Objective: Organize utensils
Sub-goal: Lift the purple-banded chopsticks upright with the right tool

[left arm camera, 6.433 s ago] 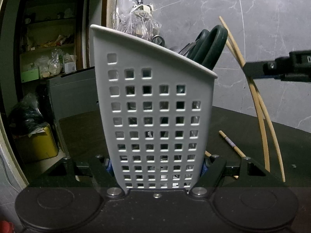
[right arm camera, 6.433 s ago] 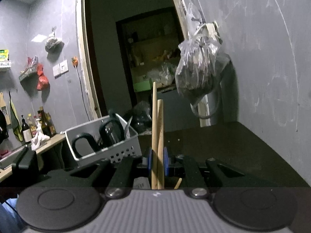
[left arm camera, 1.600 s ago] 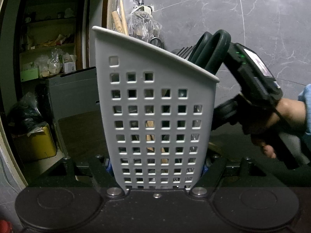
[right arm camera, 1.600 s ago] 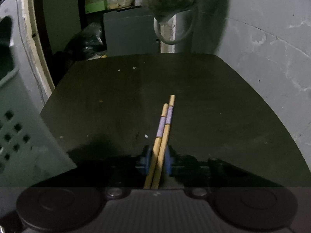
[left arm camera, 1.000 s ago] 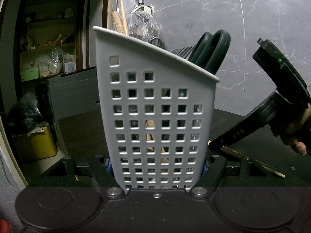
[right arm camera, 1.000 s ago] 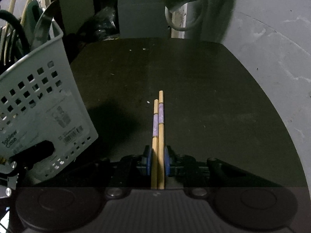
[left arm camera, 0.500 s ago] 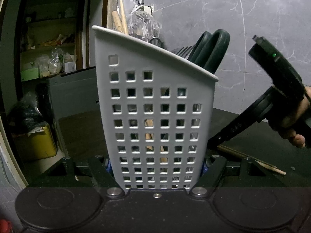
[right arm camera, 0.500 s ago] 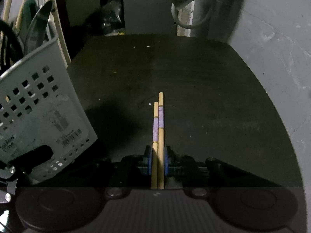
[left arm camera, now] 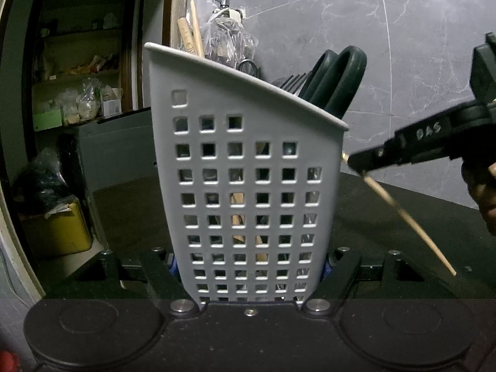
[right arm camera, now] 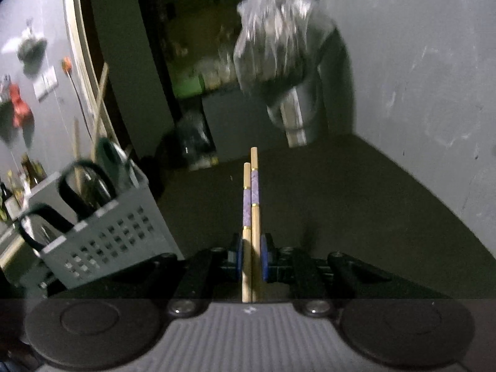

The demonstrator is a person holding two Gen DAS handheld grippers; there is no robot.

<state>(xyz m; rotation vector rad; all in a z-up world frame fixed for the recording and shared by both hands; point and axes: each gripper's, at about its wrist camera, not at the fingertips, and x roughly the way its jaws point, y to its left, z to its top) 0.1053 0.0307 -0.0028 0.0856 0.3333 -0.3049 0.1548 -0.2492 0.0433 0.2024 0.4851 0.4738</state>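
My left gripper (left arm camera: 249, 266) is shut on a white perforated utensil basket (left arm camera: 248, 186), which stands upright on the dark table. Scissors with dark green handles (left arm camera: 338, 83), forks and wooden chopsticks (left arm camera: 190, 35) stick out of its top. My right gripper (right arm camera: 250, 257) is shut on a pair of wooden chopsticks with purple bands (right arm camera: 251, 204), lifted off the table. In the left wrist view that right gripper (left arm camera: 356, 162) hangs just right of the basket, and the chopsticks (left arm camera: 409, 221) slant down to the right. The basket (right arm camera: 102, 232) sits at the lower left of the right wrist view.
The dark table (right arm camera: 356, 204) runs back to a grey wall. A plastic bag (right arm camera: 276, 43) hangs from a wall fixture beyond it. A doorway with cluttered shelves (left arm camera: 77, 77) and a yellow box (left arm camera: 59, 232) lie to the left. A hand (left arm camera: 486, 201) shows at the right edge.
My right gripper has risen and tipped up with the purple-banded chopsticks, lifting them off the table. The left gripper and basket have stayed still.
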